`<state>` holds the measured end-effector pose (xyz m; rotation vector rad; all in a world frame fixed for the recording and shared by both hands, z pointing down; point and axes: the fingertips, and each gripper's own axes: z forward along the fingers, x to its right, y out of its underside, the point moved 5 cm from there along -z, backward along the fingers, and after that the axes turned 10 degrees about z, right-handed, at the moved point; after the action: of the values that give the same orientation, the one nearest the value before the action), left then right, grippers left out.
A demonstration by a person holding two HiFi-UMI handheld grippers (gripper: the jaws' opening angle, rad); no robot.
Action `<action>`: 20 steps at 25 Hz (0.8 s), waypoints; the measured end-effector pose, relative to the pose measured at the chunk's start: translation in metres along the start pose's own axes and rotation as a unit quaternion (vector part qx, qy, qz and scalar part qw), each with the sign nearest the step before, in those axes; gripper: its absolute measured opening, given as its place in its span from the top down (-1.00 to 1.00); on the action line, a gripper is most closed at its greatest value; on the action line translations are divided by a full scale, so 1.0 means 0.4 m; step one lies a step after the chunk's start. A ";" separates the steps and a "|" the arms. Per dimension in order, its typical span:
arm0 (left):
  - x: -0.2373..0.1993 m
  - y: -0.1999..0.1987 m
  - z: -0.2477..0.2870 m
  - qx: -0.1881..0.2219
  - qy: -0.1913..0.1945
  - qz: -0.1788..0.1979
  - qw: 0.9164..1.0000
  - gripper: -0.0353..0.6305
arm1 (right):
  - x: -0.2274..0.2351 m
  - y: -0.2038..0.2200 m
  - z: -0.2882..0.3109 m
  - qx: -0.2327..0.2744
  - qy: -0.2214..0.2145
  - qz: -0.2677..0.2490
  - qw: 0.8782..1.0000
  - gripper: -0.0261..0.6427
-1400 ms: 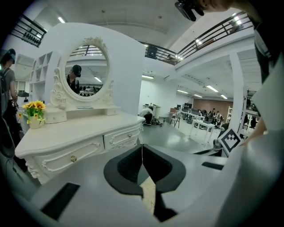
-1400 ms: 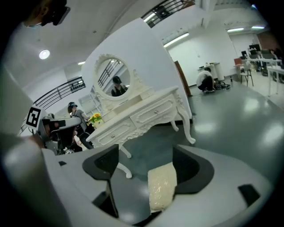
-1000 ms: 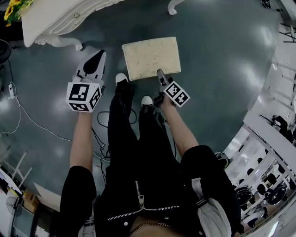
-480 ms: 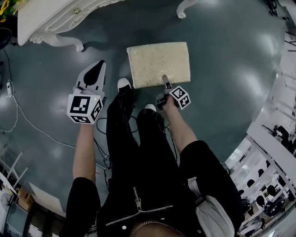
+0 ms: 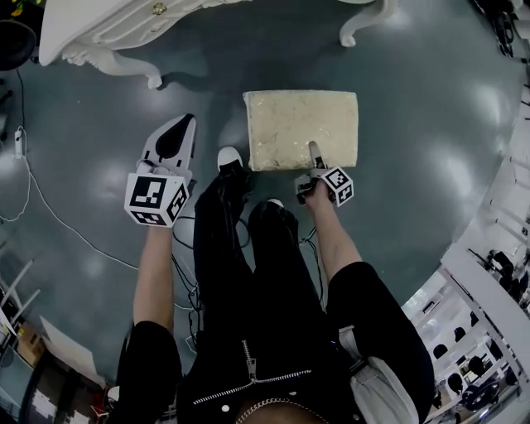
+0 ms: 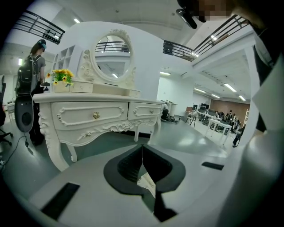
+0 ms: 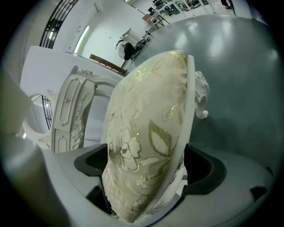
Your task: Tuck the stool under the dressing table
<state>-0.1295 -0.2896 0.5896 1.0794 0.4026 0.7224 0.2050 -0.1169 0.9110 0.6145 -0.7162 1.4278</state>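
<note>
Right gripper (image 5: 315, 153): forearm reaches forward and down from a black sleeve, marker cube nearest the wrist, nose tilted toward the floor (image 5: 431, 108). Jaws wide and opening. The near edge of the stool (image 5: 302, 124) sits between them, but the pads no longer look clamped on it. In the right gripper view the cream floral seat (image 7: 146, 111) fills the gap of the gripper (image 7: 146, 170), with dark pad showing on either side. A curled white leg (image 7: 202, 95) stands just beyond, to the right.

Left gripper (image 5: 175, 132): forearm straight out, well to the left of the stool and apart from it, nose only slightly down. In its own view the pads of the gripper (image 6: 142, 153) meet in a closed line with nothing held.

Stool position: on the floor directly ahead of the right jaws and short of the dressing table (image 5: 99, 25). The table (image 6: 93, 117) stands ahead of the left gripper. The stool is not under it.

Black trouser legs and white-toed shoes (image 5: 228, 156) stand between the two grippers.
</note>
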 end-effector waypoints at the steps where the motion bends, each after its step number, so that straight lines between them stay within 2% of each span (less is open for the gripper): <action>1: -0.004 0.008 -0.002 0.000 -0.004 -0.003 1.000 0.83 | 0.004 0.001 0.003 0.003 0.004 0.003 1.000 -0.63; 6: -0.038 0.045 -0.008 0.000 -0.021 -0.015 1.000 0.83 | 0.012 -0.003 0.011 -0.007 0.009 0.004 1.000 -0.66; 11: -0.063 0.075 -0.012 -0.008 -0.023 -0.015 1.000 0.83 | 0.020 -0.003 0.009 -0.013 0.023 -0.001 1.000 -0.65; 15: -0.084 0.088 -0.010 -0.010 -0.031 -0.018 0.999 0.83 | -0.012 -0.005 0.039 -0.018 0.018 -0.015 1.000 -0.63; 20: -0.092 0.107 -0.009 -0.008 -0.037 -0.019 0.999 0.83 | -0.079 0.011 0.114 -0.049 0.008 -0.030 0.998 -0.61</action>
<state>-0.1723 -0.3012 0.6249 1.0773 0.3526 0.6487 0.1969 -0.1717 0.9170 0.5437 -0.7441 1.3323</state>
